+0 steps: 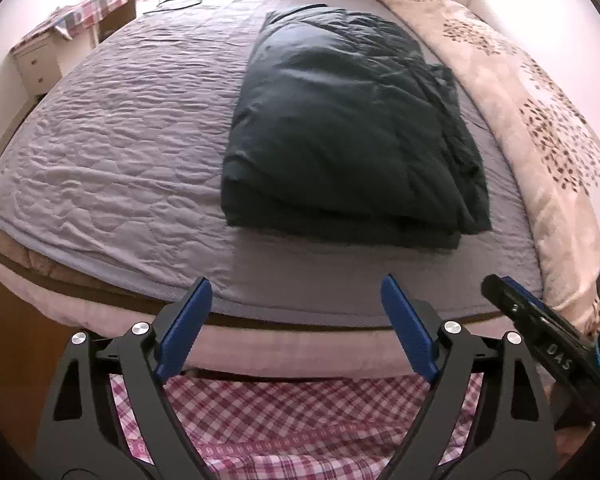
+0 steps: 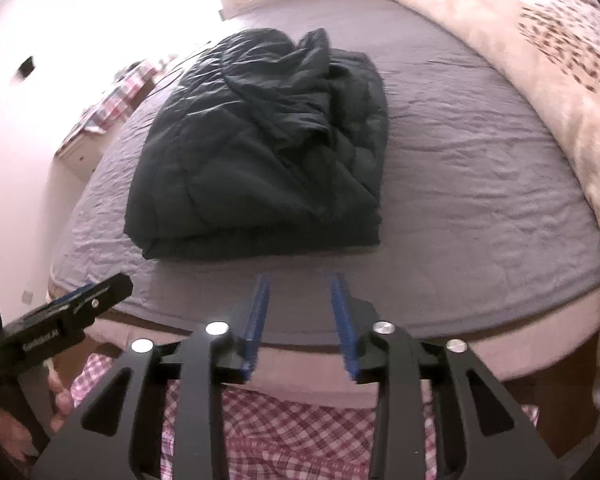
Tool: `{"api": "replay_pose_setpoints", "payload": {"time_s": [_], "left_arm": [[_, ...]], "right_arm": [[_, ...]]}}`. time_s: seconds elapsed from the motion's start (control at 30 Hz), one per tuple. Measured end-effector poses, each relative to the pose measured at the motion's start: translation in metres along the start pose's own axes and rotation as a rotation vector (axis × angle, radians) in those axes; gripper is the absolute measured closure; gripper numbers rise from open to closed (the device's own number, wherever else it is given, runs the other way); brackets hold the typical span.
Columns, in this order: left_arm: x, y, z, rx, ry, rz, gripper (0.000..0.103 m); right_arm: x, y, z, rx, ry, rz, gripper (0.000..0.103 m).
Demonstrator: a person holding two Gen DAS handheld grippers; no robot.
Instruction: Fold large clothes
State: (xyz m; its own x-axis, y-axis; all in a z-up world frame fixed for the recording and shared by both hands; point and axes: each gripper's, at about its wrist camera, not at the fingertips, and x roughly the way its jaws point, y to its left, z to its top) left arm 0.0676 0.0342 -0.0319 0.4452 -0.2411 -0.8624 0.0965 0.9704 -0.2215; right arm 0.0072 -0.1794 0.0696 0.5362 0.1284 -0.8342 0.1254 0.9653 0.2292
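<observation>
A dark padded jacket (image 1: pixel 340 128) lies folded in a thick rectangle on the grey bed cover (image 1: pixel 120 140). It also shows in the right wrist view (image 2: pixel 260 152), with a loose fold bunched on top. My left gripper (image 1: pixel 296 286) is open and empty, held back over the bed's near edge, apart from the jacket. My right gripper (image 2: pixel 300 280) is open and empty, also at the near edge. Each gripper shows at the side of the other's view: the right one (image 1: pixel 500 284), the left one (image 2: pixel 112 284).
A cream quilt with a leaf print (image 1: pixel 540 128) lies along the bed's right side. A dresser under a checked cloth (image 1: pixel 80 12) stands at the far left. Cables (image 1: pixel 180 0) lie near it. A checked cloth (image 1: pixel 300 420) hangs below the bed's near edge.
</observation>
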Motion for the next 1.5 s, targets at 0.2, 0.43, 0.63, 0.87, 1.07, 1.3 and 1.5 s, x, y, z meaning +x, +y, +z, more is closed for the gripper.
{"api": "replay_pose_setpoints", "payload": {"time_s": [0.2,0.43,0.63,0.87,1.07,1.3,1.5], "left_arm": [[-0.004,-0.005,-0.012,0.030,-0.016,-0.014,0.015],[-0.006,-0.006,-0.024,0.031,-0.010,0.017,0.015],[-0.007,-0.010,-0.026,0.056,-0.006,0.032,0.020],[-0.002,-0.009,-0.029,0.050,0.017,0.031,0.021],[0.001,-0.008,-0.030,0.053,0.028,0.026,0.021],[0.001,-0.006,-0.030,0.052,0.033,0.022,0.021],[0.001,-0.007,-0.031,0.052,0.033,0.022,0.021]], "right_arm": [[-0.001,-0.001,-0.015,0.004,0.026,-0.053,0.060],[0.000,0.010,-0.022,-0.045,0.051,-0.096,0.060],[0.003,0.018,-0.028,-0.087,0.074,-0.146,0.060],[0.002,0.011,-0.030,-0.058,0.088,-0.162,0.058],[0.005,0.008,-0.031,-0.044,0.107,-0.177,0.058],[0.008,0.007,-0.031,-0.033,0.121,-0.182,0.058],[0.008,0.005,-0.032,-0.028,0.130,-0.184,0.058]]}}
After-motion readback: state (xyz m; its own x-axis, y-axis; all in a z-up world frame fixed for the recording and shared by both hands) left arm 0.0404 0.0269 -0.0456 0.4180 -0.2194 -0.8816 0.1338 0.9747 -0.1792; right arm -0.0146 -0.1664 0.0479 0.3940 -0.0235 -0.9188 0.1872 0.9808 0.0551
